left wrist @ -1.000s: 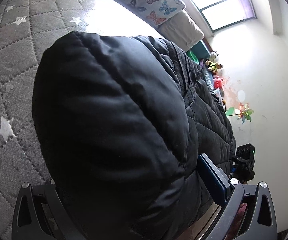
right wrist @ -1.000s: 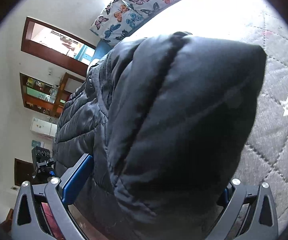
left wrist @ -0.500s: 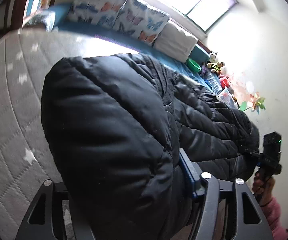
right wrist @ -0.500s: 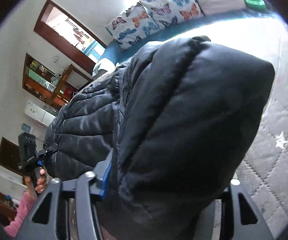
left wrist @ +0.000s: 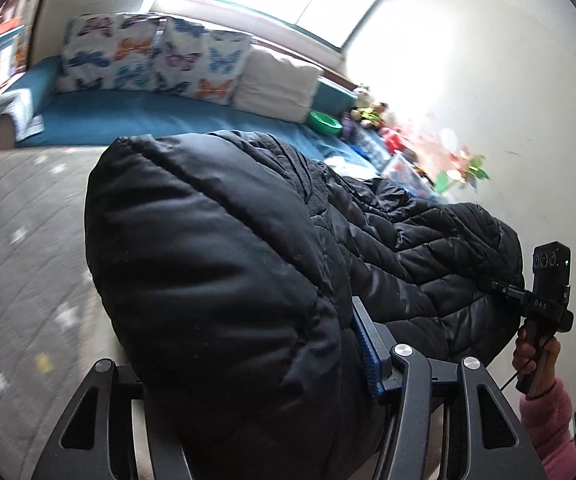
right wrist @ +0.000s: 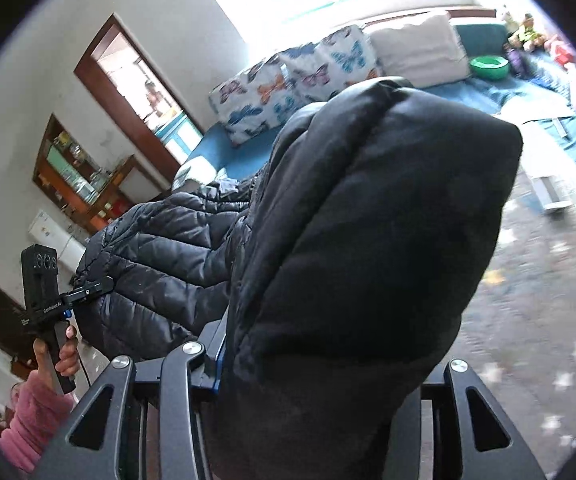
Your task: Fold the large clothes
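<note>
A black puffer jacket (left wrist: pixel 227 260) hangs lifted between both grippers, above a grey quilted mattress (left wrist: pixel 15 248). My left gripper (left wrist: pixel 247 372) is shut on one end of the jacket, which bulges over its fingers and hides the left pad. My right gripper (right wrist: pixel 328 372) is shut on the other end of the jacket (right wrist: pixel 368 220). Each gripper shows in the other's view, clamped on the jacket's edge: the right one in the left wrist view (left wrist: pixel 504 290), the left one in the right wrist view (right wrist: pixel 91 294).
Butterfly pillows (left wrist: pixel 143 56) and a white pillow (left wrist: pixel 279 84) lie on a blue sheet (left wrist: pixel 135 116) under the window. A green bowl (left wrist: pixel 324 122) and toys (left wrist: pixel 372 110) stand by the wall. A doorway (right wrist: pixel 135 84) and shelves (right wrist: pixel 75 172) are at the left.
Both grippers have risen and tilted up with the jacket. The mattress has dropped away, and the pillows, window and wall have come into view. Both stay clamped on the jacket.
</note>
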Available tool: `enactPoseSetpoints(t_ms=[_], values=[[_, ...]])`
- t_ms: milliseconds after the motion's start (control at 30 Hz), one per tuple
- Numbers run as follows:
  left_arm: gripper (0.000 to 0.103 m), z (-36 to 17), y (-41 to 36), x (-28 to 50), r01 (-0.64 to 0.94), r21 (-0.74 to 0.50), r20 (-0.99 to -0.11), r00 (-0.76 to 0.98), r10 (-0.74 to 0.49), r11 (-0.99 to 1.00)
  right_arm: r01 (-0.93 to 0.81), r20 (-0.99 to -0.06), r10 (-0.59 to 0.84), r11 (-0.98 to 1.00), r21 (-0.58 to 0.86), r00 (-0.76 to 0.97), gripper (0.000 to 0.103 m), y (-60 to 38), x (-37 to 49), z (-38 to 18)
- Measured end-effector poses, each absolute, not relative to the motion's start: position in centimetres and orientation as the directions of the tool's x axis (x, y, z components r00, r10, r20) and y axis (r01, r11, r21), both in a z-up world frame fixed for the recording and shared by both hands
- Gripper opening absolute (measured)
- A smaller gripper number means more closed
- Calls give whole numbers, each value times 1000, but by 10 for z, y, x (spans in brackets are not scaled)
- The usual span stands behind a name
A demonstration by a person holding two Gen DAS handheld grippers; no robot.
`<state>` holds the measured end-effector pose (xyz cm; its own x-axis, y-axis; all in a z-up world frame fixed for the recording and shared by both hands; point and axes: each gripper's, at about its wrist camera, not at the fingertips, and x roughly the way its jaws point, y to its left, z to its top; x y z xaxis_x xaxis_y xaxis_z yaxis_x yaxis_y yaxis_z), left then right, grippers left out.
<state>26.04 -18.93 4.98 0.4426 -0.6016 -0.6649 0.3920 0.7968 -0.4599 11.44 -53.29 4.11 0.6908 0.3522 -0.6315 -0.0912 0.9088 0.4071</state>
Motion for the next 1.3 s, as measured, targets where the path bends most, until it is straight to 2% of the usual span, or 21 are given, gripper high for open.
enactPoseSetpoints(t_ms=[300, 467, 500, 567, 667, 733, 800, 933, 1067, 1167, 1300], values=[[60, 41, -348, 284, 459, -530, -635, 342, -692, 713, 10, -627, 207, 946, 324, 751, 49, -596, 104, 62], [62, -6, -408, 280, 455, -481, -721, 282, -633, 749, 82, -674, 188, 934, 348, 714, 52, -623, 111, 20], [65, -15, -414, 279, 447, -478, -734, 271, -623, 757, 106, -696, 178, 933, 344, 695, 54, -628, 113, 4], [80, -30, -418, 278, 423, -491, -739, 261, -621, 762, 182, -741, 161, 915, 360, 652, 66, -639, 117, -32], [96, -39, -421, 285, 367, -554, -725, 229, -649, 748, 235, -720, 232, 843, 484, 654, 81, -661, 109, -64], [96, -39, -415, 294, 344, -573, -716, 232, -659, 744, 246, -695, 269, 801, 546, 666, 83, -670, 102, -71], [96, -38, -400, 304, 334, -567, -714, 258, -651, 754, 250, -692, 260, 801, 544, 673, 85, -670, 94, -65], [97, -4, -370, 326, 304, -530, -703, 363, -611, 791, 300, -745, 96, 876, 378, 660, 85, -666, 78, -30], [97, 50, -366, 323, 382, -484, -644, 453, -616, 787, 344, -731, -106, 921, 184, 675, 85, -660, 67, 10], [96, 75, -357, 310, 455, -450, -617, 463, -636, 768, 314, -699, -99, 931, 186, 708, 85, -650, 73, 26], [95, 87, -410, 312, 515, -425, -628, 425, -653, 744, 239, -689, -37, 950, 200, 724, 85, -632, 100, 22]])
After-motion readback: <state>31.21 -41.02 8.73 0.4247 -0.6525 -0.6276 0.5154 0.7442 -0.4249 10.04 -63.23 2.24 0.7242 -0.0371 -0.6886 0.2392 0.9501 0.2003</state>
